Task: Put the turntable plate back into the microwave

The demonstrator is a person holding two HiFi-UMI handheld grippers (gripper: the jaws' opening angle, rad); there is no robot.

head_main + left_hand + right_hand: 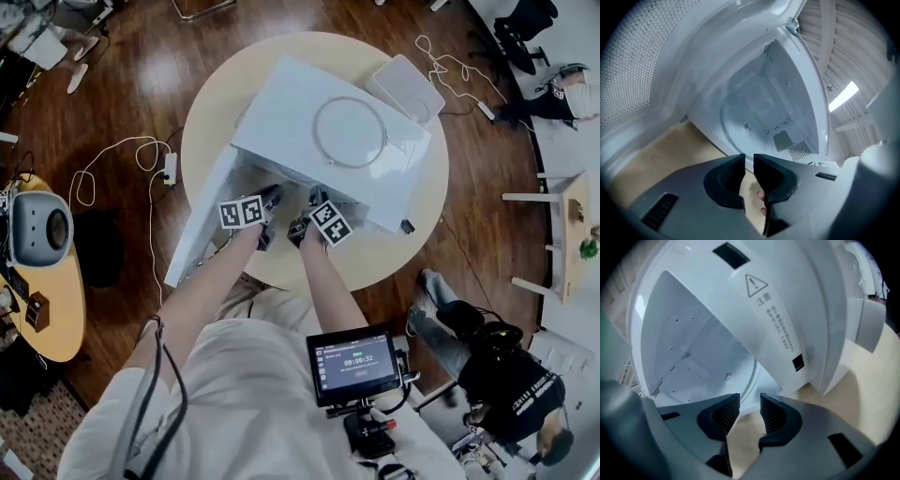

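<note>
Head view: shows white microwave [375, 178] on round desk [394, 258], with door [202, 225] swung wide toward 7 o'clock.
Left gripper [272, 199]: hovers at the cavity mouth, just beside the right gripper [312, 199], at its 9 o'clock.
Left fingers [729, 176]: stand a narrow slit apart and hold nothing; only bare desk shows through the gap.
Right fingers [776, 416]: stand apart, wider than the left pair, and grip nothing; bare desk shows between them too.
Turntable plate [740, 119]: lies flat on the cavity floor at 12 o'clock of both pairs of fingers, clear of them, with its front rim close to the cavity mouth.
Microwave top: carries a thin round outline [314, 131] at 12 o'clock of the grippers; ring or clear disc, cannot tell.
White box [405, 86]: sits on the desk at 1 o'clock of the microwave, just behind it.
Screen [354, 364]: hangs at 5 o'clock of the head view, close to the person's body.
</note>
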